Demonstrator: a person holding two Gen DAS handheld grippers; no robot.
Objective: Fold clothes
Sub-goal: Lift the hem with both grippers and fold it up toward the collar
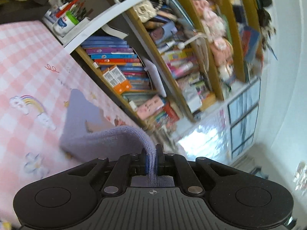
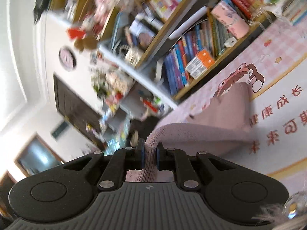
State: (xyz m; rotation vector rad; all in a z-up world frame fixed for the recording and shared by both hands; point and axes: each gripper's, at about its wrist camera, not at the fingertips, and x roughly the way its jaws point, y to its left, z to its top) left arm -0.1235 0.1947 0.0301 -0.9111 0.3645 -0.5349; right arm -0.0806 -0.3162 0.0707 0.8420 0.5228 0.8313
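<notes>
With the left gripper point(image 1: 151, 160) and right gripper point(image 2: 150, 156) each clamped on an edge of the soft lilac knitted garment point(image 1: 92, 141), which drapes from lower centre onto the pink checked cloth point(image 1: 28, 57), uneven pulling could probably skew the fold.

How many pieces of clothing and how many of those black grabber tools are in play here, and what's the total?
Knit garment: 1, a lilac-pink knit lifted off the pink checked sheet, seemingly the same piece in both views.
Grippers: 2, the left gripper and the right gripper, each with its fingers pinched on an edge of the knit.
Total: 3
</notes>
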